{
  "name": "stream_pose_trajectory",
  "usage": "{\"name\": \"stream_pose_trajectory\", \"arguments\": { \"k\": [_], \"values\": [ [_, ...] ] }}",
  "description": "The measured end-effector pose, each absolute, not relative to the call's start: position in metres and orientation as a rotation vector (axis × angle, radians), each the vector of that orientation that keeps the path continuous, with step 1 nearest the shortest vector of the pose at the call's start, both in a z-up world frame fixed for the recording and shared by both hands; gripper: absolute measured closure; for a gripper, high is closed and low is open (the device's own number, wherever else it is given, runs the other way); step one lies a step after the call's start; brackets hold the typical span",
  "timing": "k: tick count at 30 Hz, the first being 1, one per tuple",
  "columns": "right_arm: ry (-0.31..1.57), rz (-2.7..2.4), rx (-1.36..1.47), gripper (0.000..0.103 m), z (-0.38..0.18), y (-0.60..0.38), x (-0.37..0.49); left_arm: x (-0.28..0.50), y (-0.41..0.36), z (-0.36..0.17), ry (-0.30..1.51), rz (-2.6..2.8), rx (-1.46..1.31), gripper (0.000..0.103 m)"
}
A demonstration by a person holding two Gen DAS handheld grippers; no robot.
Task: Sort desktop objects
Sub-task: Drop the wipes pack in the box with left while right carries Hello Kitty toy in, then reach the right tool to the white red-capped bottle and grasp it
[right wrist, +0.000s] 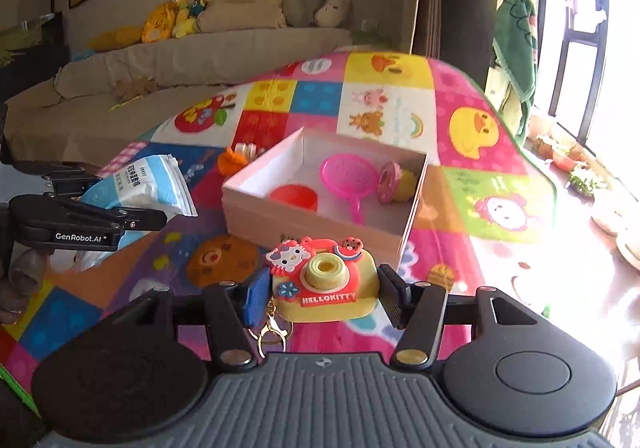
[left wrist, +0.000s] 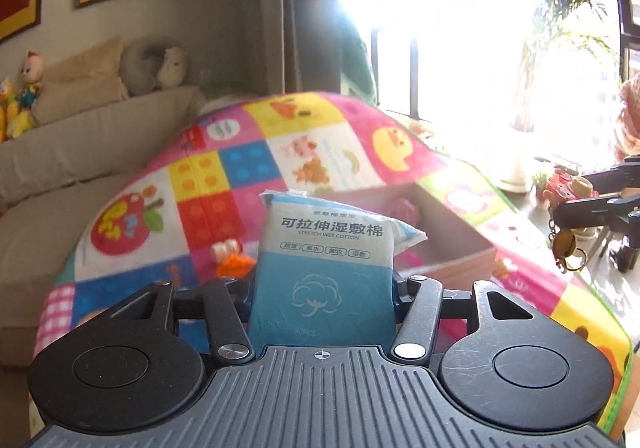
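My left gripper point(left wrist: 322, 288) is shut on a blue and white pack of cotton pads point(left wrist: 324, 260), held upright above the colourful mat. The pack also shows in the right wrist view point(right wrist: 140, 187), in the left gripper point(right wrist: 132, 217). My right gripper point(right wrist: 320, 294) is shut on a Hello Kitty toy camera keychain point(right wrist: 324, 280), held above the mat just in front of the open white box point(right wrist: 320, 224). It also shows at the right edge of the left wrist view point(left wrist: 576, 199). The box holds a red bowl point(right wrist: 294, 196), a pink strainer point(right wrist: 350, 177) and a pink and yellow toy point(right wrist: 394, 181).
A small orange toy point(right wrist: 236, 157) lies on the mat point(right wrist: 472, 135) left of the box; it also shows in the left wrist view point(left wrist: 232, 254). A beige sofa point(right wrist: 168, 63) with plush toys stands behind. Potted plants point(right wrist: 580, 171) line the bright window sill on the right.
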State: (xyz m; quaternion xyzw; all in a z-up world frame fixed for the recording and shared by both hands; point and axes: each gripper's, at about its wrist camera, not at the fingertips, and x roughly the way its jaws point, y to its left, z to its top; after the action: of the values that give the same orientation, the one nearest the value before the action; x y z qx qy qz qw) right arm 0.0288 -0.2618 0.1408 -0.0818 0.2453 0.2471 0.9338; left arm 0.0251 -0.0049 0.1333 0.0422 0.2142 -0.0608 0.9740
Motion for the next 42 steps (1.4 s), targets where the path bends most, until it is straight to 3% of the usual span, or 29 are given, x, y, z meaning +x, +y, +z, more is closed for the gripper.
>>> {"name": "stream_pose_trajectory", "arguments": {
  "k": [6,9,11,13,15,26,29,42],
  "values": [
    [0.323,0.458,-0.136,0.047,0.200,-0.266,0.057,0.108,-0.037,0.152,0.418,-0.124,0.055,0.044],
    [0.334,0.458,-0.127,0.047,0.201,-0.262,0.075,0.148,-0.051,0.132,0.451,-0.139,0.025,0.032],
    [0.365,0.448,-0.125,0.047,0.197,-0.258,0.089,0.164,-0.054,0.109,0.538,-0.134,0.029,0.032],
    [0.388,0.430,-0.130,0.047,0.191,-0.257,0.098,0.157,-0.049,0.095,0.562,-0.138,0.030,0.028],
    [0.407,0.419,-0.124,0.047,0.186,-0.261,0.103,0.140,-0.040,0.083,0.563,-0.129,0.040,0.016],
    [0.515,0.384,-0.039,0.046,0.149,-0.234,0.170,0.079,-0.002,0.056,0.600,-0.090,0.057,0.008],
    [0.587,0.374,0.001,0.035,0.136,-0.232,0.182,0.070,0.015,0.050,0.615,-0.061,0.031,0.006],
    [0.614,0.382,-0.063,0.019,0.143,-0.216,0.158,0.061,0.068,0.019,0.666,0.117,-0.044,0.002]
  ]
}}
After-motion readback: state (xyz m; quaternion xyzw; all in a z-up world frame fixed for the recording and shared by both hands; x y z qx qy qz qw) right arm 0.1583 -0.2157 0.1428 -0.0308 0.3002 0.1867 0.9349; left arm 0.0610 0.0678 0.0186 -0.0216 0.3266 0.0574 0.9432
